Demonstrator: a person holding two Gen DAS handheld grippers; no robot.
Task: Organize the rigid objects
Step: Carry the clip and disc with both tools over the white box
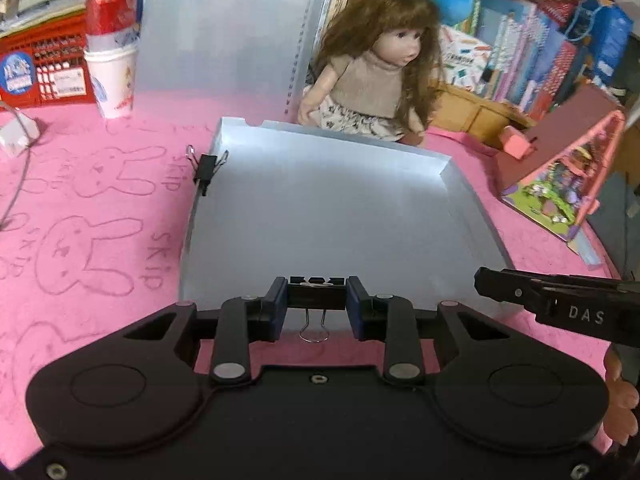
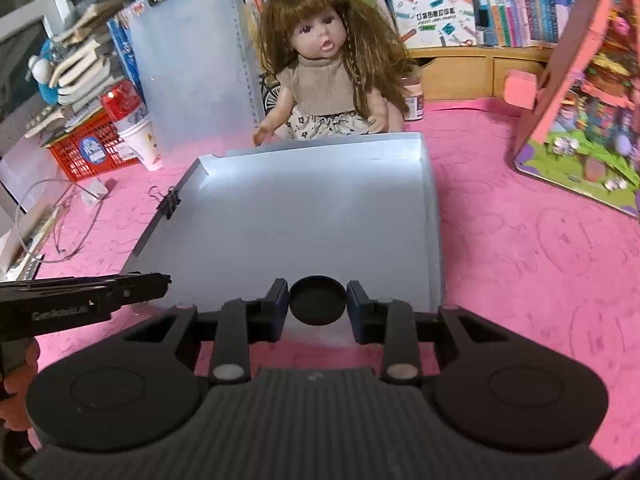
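Observation:
A shallow grey tray (image 1: 320, 208) lies on the pink cloth; it also shows in the right wrist view (image 2: 304, 216). A black binder clip (image 1: 207, 168) is clamped on the tray's left rim, also seen in the right wrist view (image 2: 170, 202). My left gripper (image 1: 317, 300) is shut on a second black binder clip (image 1: 317, 294) at the tray's near edge, its wire handles hanging down. My right gripper (image 2: 317, 300) is shut on a round black disc (image 2: 317, 300) over the tray's near edge. The right gripper's side shows in the left wrist view (image 1: 552, 300).
A doll (image 1: 380, 72) sits behind the tray. A paper cup with a red can (image 1: 112, 52) and a red basket (image 1: 44, 68) stand far left. A pink toy house (image 2: 588, 92) stands right. Books line the back. A white cable (image 2: 60, 220) lies left.

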